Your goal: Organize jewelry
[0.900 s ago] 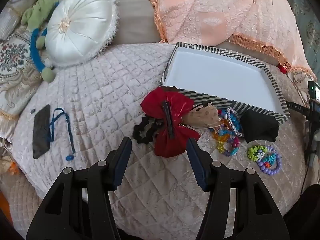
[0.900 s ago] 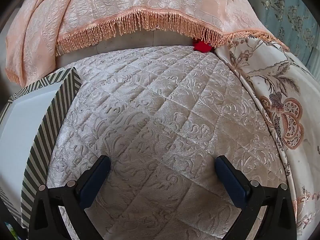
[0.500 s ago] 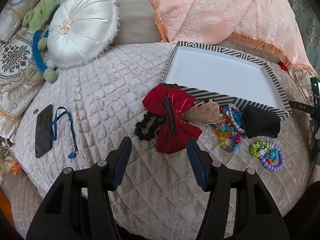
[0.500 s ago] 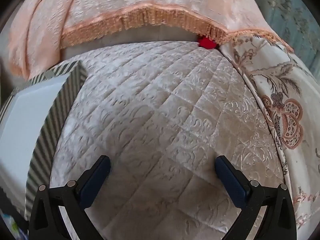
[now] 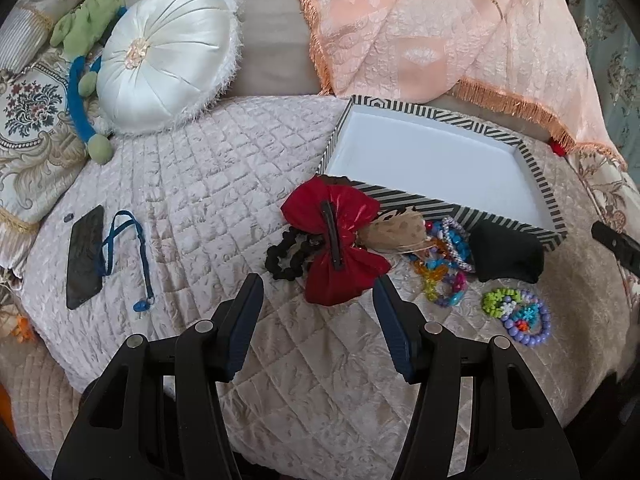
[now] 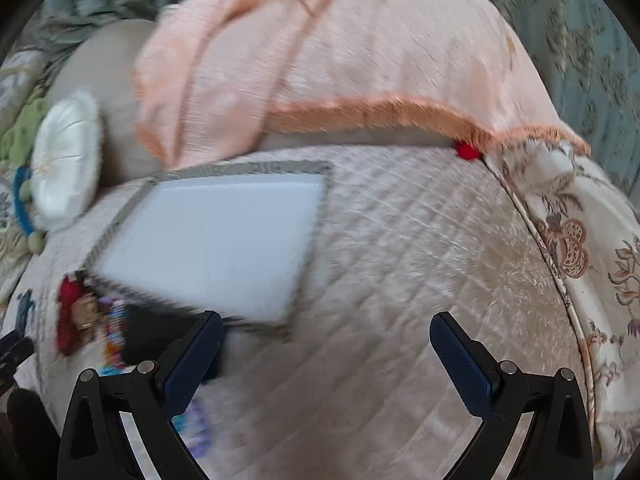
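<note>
A striped box with a white inside (image 5: 436,196) (image 6: 224,248) lies on the quilted bed. Along its near edge sit a red bow (image 5: 336,240) (image 6: 70,304), a black scrunchie (image 5: 286,258), a tan hair piece (image 5: 396,234), a tangle of bright bead bracelets (image 5: 444,264), a black pouch (image 5: 506,254) and a purple and green bracelet pile (image 5: 520,312). My left gripper (image 5: 318,300) is open just short of the bow, nothing between its fingers. My right gripper (image 6: 326,338) is wide open above bare quilt, right of the box. The right wrist view is blurred.
A black phone (image 5: 84,256) with a blue strap (image 5: 132,248) lies at the left. A round white cushion (image 5: 168,56), a green soft toy (image 5: 88,28) and a peach fringed throw (image 5: 440,36) crowd the back. A floral pillow (image 6: 580,248) borders the right side.
The right wrist view has swung left and pulled back, so the whole box and the jewelry heap now show. The left gripper has hardly moved, drawing back a little from the bow.
</note>
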The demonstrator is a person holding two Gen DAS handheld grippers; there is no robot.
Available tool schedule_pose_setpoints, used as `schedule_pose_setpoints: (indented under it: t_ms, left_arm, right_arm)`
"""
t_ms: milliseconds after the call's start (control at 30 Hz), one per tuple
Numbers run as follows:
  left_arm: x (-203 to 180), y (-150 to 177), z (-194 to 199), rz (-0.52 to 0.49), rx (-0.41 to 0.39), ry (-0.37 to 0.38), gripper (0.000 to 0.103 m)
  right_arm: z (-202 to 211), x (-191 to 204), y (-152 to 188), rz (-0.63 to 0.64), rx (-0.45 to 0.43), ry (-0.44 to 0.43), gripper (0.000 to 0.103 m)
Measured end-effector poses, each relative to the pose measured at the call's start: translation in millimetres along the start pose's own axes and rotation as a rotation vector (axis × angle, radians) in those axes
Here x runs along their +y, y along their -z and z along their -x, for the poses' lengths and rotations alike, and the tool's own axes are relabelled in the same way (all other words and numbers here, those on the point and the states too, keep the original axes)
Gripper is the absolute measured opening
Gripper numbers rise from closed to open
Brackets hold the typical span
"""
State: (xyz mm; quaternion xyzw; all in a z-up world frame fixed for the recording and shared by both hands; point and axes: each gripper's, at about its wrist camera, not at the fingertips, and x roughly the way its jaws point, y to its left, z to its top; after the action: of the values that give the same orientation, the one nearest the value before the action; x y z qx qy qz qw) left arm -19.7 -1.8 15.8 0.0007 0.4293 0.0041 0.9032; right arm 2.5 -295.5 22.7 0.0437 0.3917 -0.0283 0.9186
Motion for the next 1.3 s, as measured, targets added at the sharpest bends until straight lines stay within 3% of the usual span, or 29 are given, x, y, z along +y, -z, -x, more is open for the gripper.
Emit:
schedule_pose_setpoints:
  t_ms: [167, 467, 1300]
  left_arm:
    - [-0.3, 3.6, 7.5, 0.001, -0.016, 0.007, 0.057]
    - [0.0, 6.5, 18.0, -0.012, -0.047, -0.004, 0.057]
    - [2.5, 10.0, 20.3, -0.006, -0.055, 0.003, 0.057]
  right_arm:
    - [21.5, 35.6, 11.6, 0.005, -0.015, -0.048, 0.103]
    - [42.7, 61.5, 19.1, 0.032, -0.031, -0.079, 0.103]
    - [45.8, 75.8, 21.2, 0.072, -0.031, -0.066, 0.103]
